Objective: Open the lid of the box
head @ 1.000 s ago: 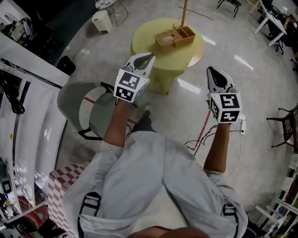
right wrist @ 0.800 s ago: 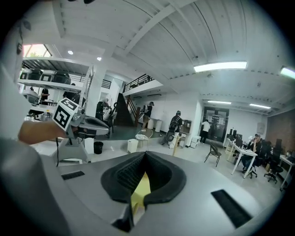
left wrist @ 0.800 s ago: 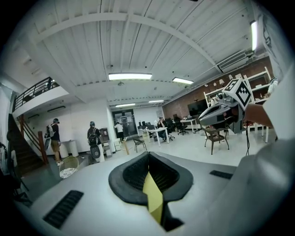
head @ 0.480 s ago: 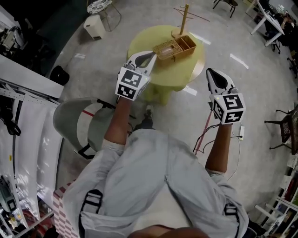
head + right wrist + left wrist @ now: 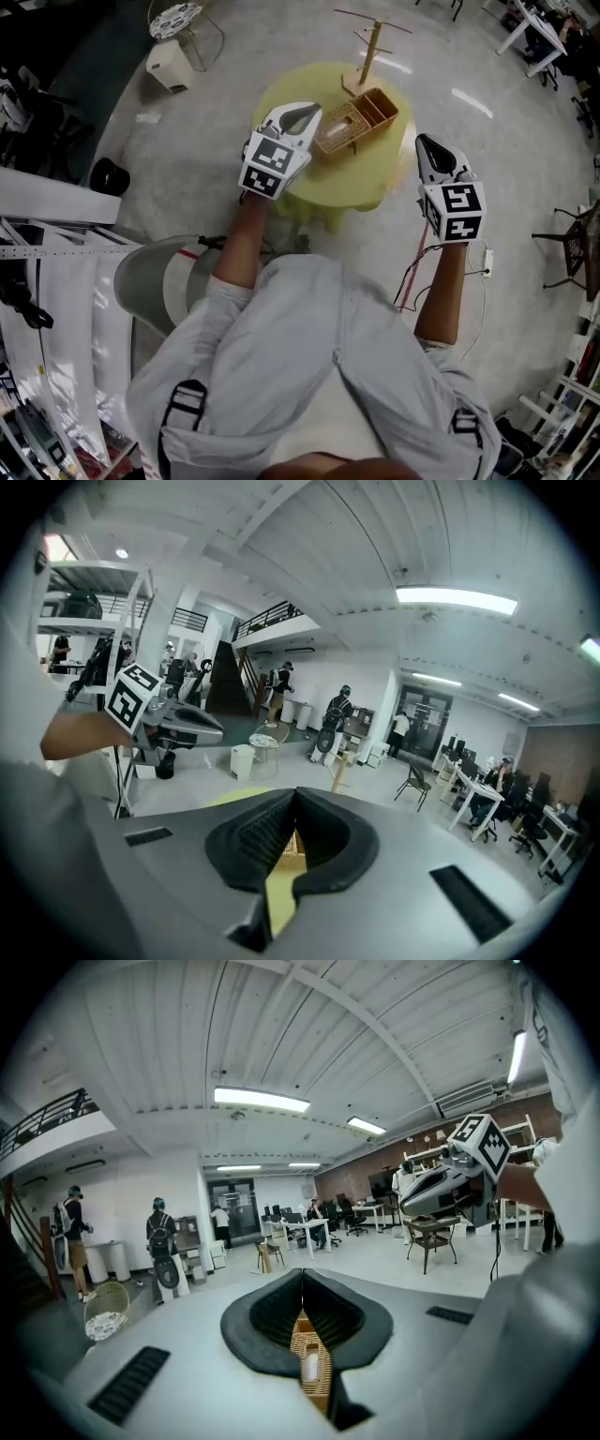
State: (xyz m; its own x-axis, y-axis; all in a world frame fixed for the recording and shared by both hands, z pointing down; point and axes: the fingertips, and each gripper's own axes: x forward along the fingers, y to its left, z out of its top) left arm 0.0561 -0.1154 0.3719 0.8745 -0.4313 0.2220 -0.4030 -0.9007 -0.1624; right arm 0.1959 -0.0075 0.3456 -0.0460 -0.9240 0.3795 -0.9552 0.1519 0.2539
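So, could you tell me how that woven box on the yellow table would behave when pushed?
The woven box looks like thin wicker, so probably light for its size and apt to slide on the smooth yellow table. Its weave should offer grip but might flex under a hard pinch. Low and wide, it seems unlikely to tip.

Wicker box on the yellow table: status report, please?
Left gripper and right gripper both shut, empty. Wicker box on yellow table, untouched. Wooden rack behind it; nothing blocking the approach.
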